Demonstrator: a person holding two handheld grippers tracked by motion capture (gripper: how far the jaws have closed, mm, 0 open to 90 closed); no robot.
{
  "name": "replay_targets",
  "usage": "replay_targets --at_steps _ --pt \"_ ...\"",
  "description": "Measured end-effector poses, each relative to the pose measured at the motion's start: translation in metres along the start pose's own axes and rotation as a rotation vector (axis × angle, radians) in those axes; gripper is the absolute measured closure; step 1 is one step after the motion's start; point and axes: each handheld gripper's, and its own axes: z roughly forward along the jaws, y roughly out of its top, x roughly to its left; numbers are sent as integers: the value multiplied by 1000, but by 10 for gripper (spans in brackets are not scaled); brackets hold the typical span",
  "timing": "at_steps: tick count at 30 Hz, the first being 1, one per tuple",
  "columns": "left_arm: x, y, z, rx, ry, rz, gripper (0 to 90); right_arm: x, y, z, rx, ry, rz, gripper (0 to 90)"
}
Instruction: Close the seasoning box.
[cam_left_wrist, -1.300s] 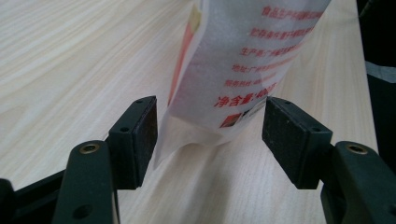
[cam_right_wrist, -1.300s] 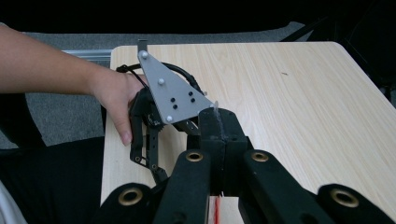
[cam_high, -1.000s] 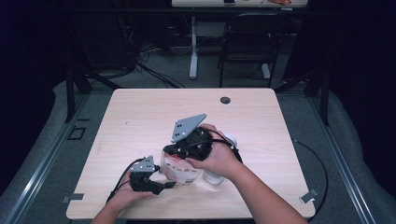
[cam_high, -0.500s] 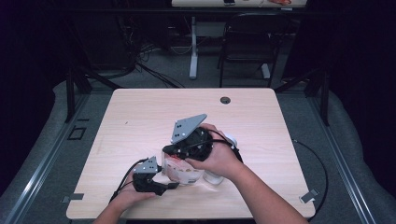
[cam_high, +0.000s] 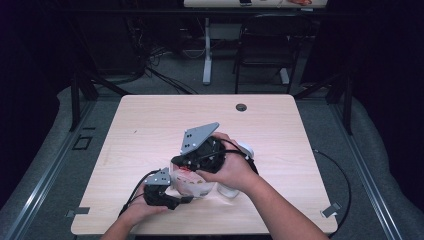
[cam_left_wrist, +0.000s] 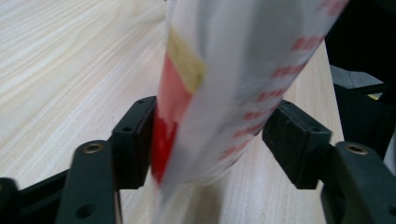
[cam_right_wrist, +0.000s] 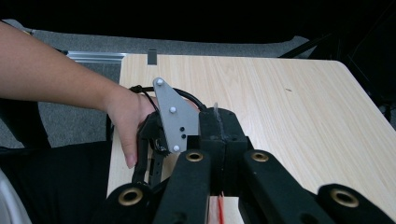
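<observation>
Count of things at the table

One wooden table (cam_high: 150, 130) carries one white bag with red print (cam_high: 192, 184), one white object (cam_high: 231, 190) beside it that is too hidden to identify, and one dark round grommet (cam_high: 241, 107) near the far edge. Two grippers are there, the left gripper (cam_high: 186, 199) and the right gripper (cam_right_wrist: 219, 193), each in one hand. Behind the table stands one dark chair (cam_high: 262, 55).
</observation>
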Motion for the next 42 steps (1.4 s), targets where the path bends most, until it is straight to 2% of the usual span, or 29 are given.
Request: replay_targets --at_steps 8,13,25,42 --pt "-2 1 1 31 -5 -13 468 -1 -5 1 -1 1 11 900" --pt "-3 3 -3 41 17 -14 516 -2 -6 -1 -10 -5 19 900" --pt "-5 5 -12 75 36 -13 548 -2 -6 -4 -16 -1 18 900" --pt "-7 9 -22 88 47 -9 577 -1 0 -8 -12 3 6 900"
